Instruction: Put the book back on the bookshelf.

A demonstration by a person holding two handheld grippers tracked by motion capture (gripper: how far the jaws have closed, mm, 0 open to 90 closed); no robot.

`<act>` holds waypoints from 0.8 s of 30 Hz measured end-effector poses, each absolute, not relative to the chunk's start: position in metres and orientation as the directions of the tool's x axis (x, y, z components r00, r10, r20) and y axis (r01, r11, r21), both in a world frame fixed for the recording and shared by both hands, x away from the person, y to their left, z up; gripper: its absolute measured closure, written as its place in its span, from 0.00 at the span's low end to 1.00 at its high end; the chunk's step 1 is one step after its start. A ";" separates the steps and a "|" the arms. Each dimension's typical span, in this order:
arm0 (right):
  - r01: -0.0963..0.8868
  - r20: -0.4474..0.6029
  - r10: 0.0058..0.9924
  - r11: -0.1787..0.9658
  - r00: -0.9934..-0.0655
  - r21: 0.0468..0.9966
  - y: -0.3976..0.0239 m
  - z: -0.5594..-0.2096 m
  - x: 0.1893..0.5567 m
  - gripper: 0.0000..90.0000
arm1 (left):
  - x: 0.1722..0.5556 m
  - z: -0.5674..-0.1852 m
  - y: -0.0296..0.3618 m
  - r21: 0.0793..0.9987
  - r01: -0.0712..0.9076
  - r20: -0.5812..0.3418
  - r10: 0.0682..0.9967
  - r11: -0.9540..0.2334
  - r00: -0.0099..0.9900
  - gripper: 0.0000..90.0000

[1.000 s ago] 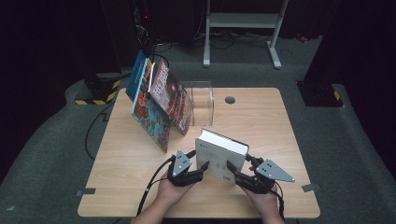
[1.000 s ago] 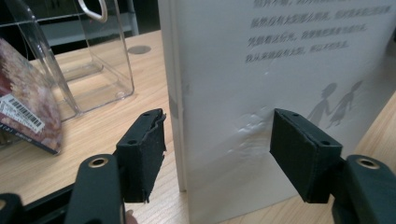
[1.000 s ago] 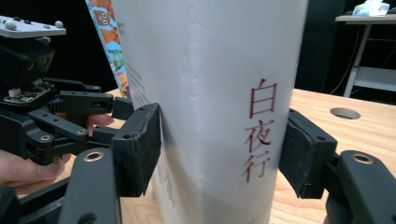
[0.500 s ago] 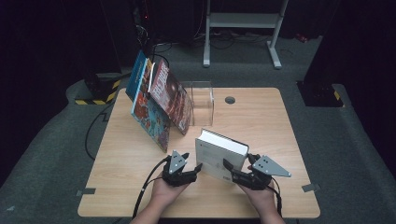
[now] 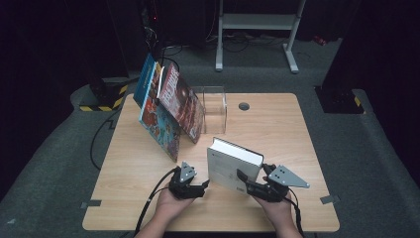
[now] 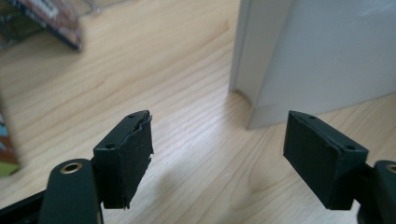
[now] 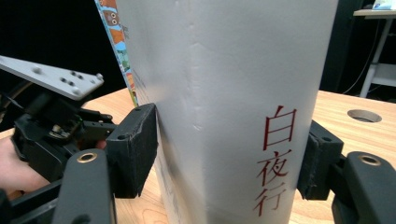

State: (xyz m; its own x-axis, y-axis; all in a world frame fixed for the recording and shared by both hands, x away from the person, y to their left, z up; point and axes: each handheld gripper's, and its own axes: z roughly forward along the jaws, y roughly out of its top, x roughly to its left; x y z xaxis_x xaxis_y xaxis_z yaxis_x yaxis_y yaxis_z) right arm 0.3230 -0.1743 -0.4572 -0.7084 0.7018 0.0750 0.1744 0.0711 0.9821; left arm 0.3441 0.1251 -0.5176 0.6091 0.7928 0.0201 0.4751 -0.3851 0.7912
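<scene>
A dark room surrounds the pale wooden surface [image 5: 277, 124], where a thick white book [image 5: 233, 163] stands upright near the front edge and serves as the landmark. Well behind and left of the book, colourful books [image 5: 168, 109] lean against a clear box [image 5: 213, 106]. Just left of the book, the left hand-held gripper [image 5: 202, 185] sits low over the wood; its jaws have just been opening and now stand spread with nothing between them, the book's lower corner a little ahead. At the book's right end, the right hand-held gripper [image 5: 243, 178] pinches the spine across its thickness. The book's long axis runs upright, so the right hand alone steadies it, and any carry toward the leaning row seems to depend on that grip.
</scene>
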 end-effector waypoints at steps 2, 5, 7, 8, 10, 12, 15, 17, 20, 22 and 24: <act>0.172 0.071 0.699 0.076 -0.712 0.982 -0.174 -0.457 0.323 0.37 | 0.345 -0.520 0.127 0.783 0.482 0.038 0.803 -0.394 0.595 0.27; 0.171 0.061 0.693 0.091 -0.718 0.981 -0.176 -0.456 0.323 0.42 | 0.346 -0.521 0.133 0.774 0.482 0.071 0.812 -0.411 0.579 0.27; 0.149 0.037 0.691 0.102 -0.722 0.984 -0.176 -0.457 0.321 0.51 | 0.345 -0.522 0.138 0.769 0.490 0.080 0.823 -0.410 0.563 0.27; 0.150 0.044 0.687 0.096 -0.726 0.984 -0.177 -0.457 0.319 0.56 | 0.345 -0.523 0.140 0.769 0.496 0.076 0.828 -0.403 0.556 0.27; 0.163 0.065 0.685 0.079 -0.725 0.983 -0.176 -0.458 0.319 0.58 | 0.347 -0.524 0.143 0.767 0.511 0.059 0.836 -0.388 0.545 0.26; 0.157 0.055 0.684 0.088 -0.727 0.984 -0.176 -0.457 0.321 0.59 | 0.347 -0.524 0.145 0.772 0.512 0.055 0.841 -0.378 0.538 0.26; 0.146 0.036 0.682 0.104 -0.730 0.984 -0.174 -0.457 0.320 0.59 | 0.348 -0.524 0.147 0.764 0.510 0.079 0.842 -0.396 0.534 0.26; 0.136 0.020 0.687 0.114 -0.726 0.984 -0.172 -0.457 0.319 0.59 | 0.348 -0.525 0.149 0.760 0.517 0.075 0.844 -0.393 0.531 0.26; 0.126 0.004 0.700 0.123 -0.715 0.984 -0.170 -0.457 0.319 0.60 | 0.348 -0.526 0.150 0.752 0.524 0.087 0.847 -0.401 0.525 0.27; 0.129 0.006 0.709 0.120 -0.706 0.984 -0.170 -0.457 0.319 0.60 | 0.348 -0.526 0.151 0.746 0.528 0.085 0.845 -0.405 0.528 0.26; 0.134 0.007 0.725 0.118 -0.689 0.984 -0.171 -0.457 0.319 0.60 | 0.346 -0.526 0.154 0.750 0.526 0.089 0.849 -0.401 0.520 0.26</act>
State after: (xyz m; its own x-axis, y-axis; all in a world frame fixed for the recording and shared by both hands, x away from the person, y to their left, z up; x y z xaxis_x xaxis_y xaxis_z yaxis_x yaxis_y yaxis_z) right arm 0.3192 -0.1707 -0.4568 -0.6886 0.7251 0.0066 0.1335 0.1179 0.9840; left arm 0.3458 0.1539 -0.5261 0.5201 0.8495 0.0888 0.5265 -0.4008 0.7498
